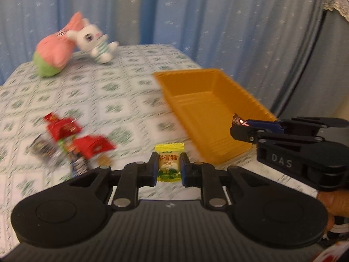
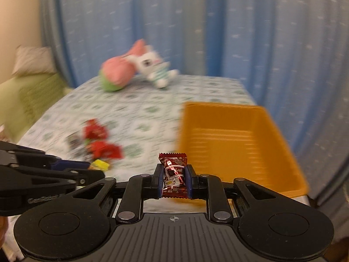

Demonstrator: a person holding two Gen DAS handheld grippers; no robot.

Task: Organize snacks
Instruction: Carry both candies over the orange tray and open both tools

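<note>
Left tongs (image 1: 169,166): clenched on a yellow wrapped candy (image 1: 169,163), pads pressing both sides; the wrapper stands upright between them, held clear of the cloth.
Right tongs (image 2: 174,180): clenched on a dark red wrapped candy (image 2: 174,175), upright, its crimped top end above the pads.
Right tongs, seen from the left camera: tip over the near right corner of the orange tray (image 1: 220,87), a scrap of red foil showing at the tip.
Left tongs, seen from the right camera: enter from the left, well to the left of the orange tray, with the yellow candy at their tip.
Orange tray: ribbed plastic, rectangular, nothing visible inside it; it sits on the patterned tablecloth (image 1: 109,91) toward the right edge of the tabletop.
Remaining snacks (image 1: 72,139): a loose pile of red packets with dark and silver ones, lying on the cloth to the left of the tray, apart from it. Blur hides the count.
Plush toys: a pink and green plush (image 1: 54,52) and a white rabbit plush (image 1: 96,41), touching, on the far side of the tabletop, well beyond and left of the tray.
Backdrop: blue curtain (image 1: 196,11) behind the tray.
Picture quality: both views smeared with motion blur.
</note>
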